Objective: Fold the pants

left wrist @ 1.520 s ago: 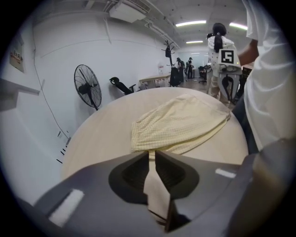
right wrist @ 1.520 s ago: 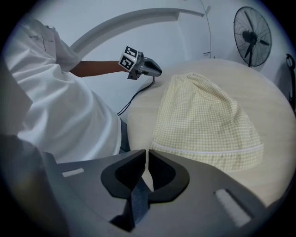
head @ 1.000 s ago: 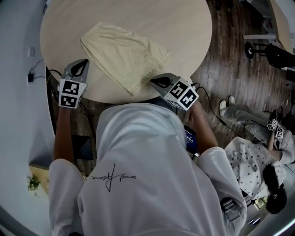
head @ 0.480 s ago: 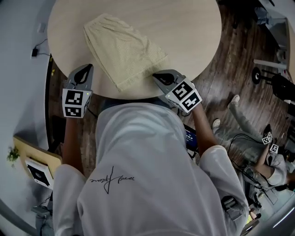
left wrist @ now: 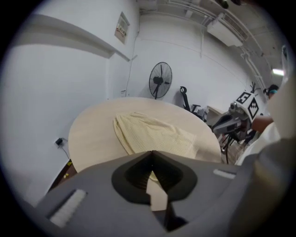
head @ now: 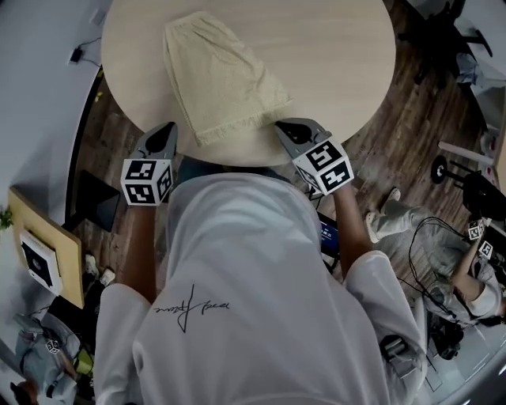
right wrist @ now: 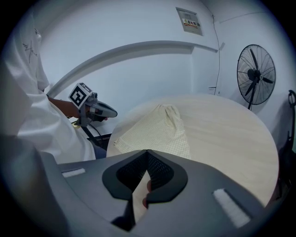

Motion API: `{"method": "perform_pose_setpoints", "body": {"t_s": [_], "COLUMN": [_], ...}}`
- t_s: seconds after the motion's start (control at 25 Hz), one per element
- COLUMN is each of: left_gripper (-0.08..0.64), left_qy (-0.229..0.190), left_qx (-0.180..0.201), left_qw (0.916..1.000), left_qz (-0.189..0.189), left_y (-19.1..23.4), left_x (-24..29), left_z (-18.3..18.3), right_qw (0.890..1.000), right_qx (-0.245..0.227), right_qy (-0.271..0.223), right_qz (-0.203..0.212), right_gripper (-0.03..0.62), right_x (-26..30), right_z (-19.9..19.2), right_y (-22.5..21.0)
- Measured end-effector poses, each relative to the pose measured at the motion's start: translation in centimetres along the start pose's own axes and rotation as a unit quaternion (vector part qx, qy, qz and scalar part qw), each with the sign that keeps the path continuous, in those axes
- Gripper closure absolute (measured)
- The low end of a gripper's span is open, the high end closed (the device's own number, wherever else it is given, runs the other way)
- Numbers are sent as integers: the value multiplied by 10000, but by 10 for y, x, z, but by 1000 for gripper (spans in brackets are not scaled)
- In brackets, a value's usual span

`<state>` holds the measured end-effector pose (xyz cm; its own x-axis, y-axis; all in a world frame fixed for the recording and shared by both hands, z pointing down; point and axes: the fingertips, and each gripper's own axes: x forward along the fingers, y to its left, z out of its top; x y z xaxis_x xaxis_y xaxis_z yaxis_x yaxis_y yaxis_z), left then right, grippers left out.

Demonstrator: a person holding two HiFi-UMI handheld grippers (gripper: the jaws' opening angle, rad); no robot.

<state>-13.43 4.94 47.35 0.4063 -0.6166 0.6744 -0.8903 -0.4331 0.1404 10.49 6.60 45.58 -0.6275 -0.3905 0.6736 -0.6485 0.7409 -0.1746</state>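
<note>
Two shut, empty tools, the grey left gripper point(head: 166, 131) and grey right gripper point(head: 288, 127), hang near the pale yellow cloth pants point(head: 224, 79). Shut jaws could just push and bunch them.

This looks like a robotics lab or test room, not a home. The white walls are bare but for a notice point(right wrist: 190, 21), and pipes point(left wrist: 203, 10) run open under the ceiling. A pedestal fan point(right wrist: 255, 74) and a plain round table point(head: 340, 47) stand on a wood floor point(head: 387, 142), with a loose cable point(left wrist: 60, 142) nearby. A second person point(head: 466, 289) sits holding marker cubes point(head: 475, 231).
</note>
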Motion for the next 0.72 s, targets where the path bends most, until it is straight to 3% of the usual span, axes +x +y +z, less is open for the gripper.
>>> {"method": "perform_pose_setpoints", "body": {"t_s": [0.28, 0.44, 0.52, 0.72], "left_gripper": [502, 502, 502, 469], "left_qy": [261, 277, 352, 643], "left_qx": [-1300, -2171, -2356, -2402], "left_qw": [9912, 9757, 9712, 9685], "left_qz": [67, -113, -95, 166], "left_y": [-25, -38, -39, -41], "left_x": [6, 17, 22, 36], "left_z": [-36, -48, -54, -71], "right_qw": [9994, 9992, 9989, 9976], "right_qx": [127, 155, 267, 431], "right_qy": [-228, -149, -119, -87], "right_qz": [-245, -341, -356, -528], "right_gripper": [594, 594, 594, 594], "right_x": [-1, 5, 7, 10], "right_z": [5, 1, -1, -2], "right_y": [-22, -31, -34, -43]}}
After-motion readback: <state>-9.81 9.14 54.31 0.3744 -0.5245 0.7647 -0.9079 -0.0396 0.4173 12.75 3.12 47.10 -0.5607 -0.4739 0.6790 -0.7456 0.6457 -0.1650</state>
